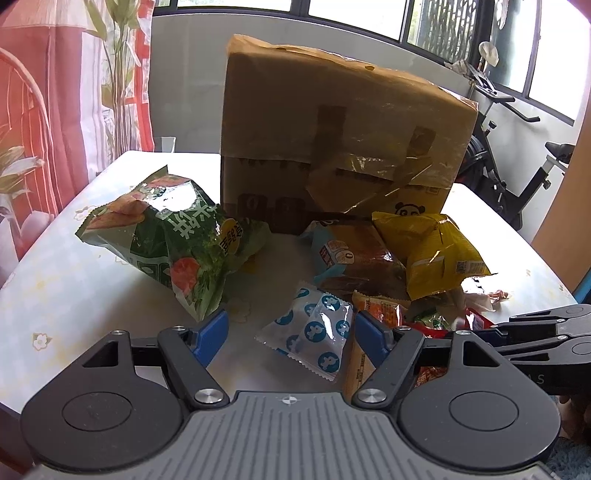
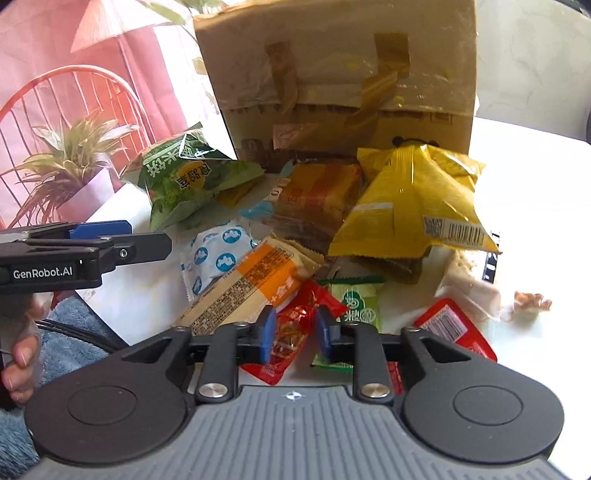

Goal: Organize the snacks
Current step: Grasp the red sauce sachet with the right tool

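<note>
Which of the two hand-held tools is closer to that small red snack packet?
Right. The right tool has the red packet between its blue fingers. The left tool is off to the side, straddling the white-and-blue packet.

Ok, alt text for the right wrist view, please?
The right gripper straddles a red snack packet amid a pile of snacks on a white table, before a taped cardboard box. The left gripper enters from the left.

Daylight through dark-framed windows [image 1: 461, 22] above a white wall [image 1: 184, 74]; red patterned curtain [image 1: 44, 110] at left, exercise bike [image 1: 517, 155] at right, pale floral counter [image 1: 74, 266] in front.
</note>
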Motion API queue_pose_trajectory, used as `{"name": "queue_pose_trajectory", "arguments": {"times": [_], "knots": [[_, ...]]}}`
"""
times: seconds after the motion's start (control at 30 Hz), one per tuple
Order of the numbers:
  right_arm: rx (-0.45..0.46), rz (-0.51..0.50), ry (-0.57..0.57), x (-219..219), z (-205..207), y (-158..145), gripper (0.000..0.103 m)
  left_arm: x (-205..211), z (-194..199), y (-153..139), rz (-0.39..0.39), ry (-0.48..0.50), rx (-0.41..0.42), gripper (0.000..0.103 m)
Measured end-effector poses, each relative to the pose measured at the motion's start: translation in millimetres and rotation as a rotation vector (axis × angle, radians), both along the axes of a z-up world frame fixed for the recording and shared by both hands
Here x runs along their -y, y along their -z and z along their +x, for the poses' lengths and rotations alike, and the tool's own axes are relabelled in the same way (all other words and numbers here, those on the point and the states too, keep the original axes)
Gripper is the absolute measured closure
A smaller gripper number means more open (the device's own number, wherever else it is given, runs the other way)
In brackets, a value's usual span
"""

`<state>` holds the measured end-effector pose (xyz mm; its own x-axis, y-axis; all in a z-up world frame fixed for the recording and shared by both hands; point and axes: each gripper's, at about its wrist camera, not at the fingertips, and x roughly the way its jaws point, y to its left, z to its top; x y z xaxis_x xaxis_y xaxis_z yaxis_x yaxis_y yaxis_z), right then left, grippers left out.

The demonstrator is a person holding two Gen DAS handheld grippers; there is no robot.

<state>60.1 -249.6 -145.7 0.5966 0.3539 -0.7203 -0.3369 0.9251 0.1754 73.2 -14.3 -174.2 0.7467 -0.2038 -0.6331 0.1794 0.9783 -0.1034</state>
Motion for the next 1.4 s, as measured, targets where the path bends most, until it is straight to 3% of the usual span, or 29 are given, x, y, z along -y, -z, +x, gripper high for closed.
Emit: {"name": "queue_pose_trajectory", "arguments": {"times": [0.4, 0.7, 0.93, 1.07, 1.13, 1.17, 1.4], "knots": [[-0.109, 0.049, 0.004, 1.5, 14.4, 18.4, 0.069, 0.5, 3.0, 4.9, -0.001, 0.003, -0.021, 0.025], [-0.089, 0.080, 0.029, -1.6, 32.4, 20.8, 0.064, 1.0, 2.9, 6.2, 0.001, 0.002, -0.026, 0.025], [-0.012, 0.011, -0.004, -12.8, 41.8, 22.8, 0.064, -1.2, 4.5, 7.3, -0.001, -0.011, -0.035, 0.026], [0.027, 0.016, -0.026, -13.1, 36.7, 20.9, 0.078, -3.4, 5.9, 9.2, -0.007, -0.021, -0.050, 0.029], [0.048, 0.014, -0.045, -14.1, 30.9, 17.2, 0.097, -3.2, 6.6, 10.0, -0.008, -0.022, -0.056, 0.029], [0.058, 0.018, -0.057, -14.1, 27.6, 15.5, 0.100, -2.9, 7.6, 10.1, -0.008, -0.022, -0.057, 0.029], [0.072, 0.055, -0.079, -8.7, 18.1, 9.5, 0.100, -0.8, 9.2, 11.3, -0.002, -0.021, -0.064, 0.029]]}}
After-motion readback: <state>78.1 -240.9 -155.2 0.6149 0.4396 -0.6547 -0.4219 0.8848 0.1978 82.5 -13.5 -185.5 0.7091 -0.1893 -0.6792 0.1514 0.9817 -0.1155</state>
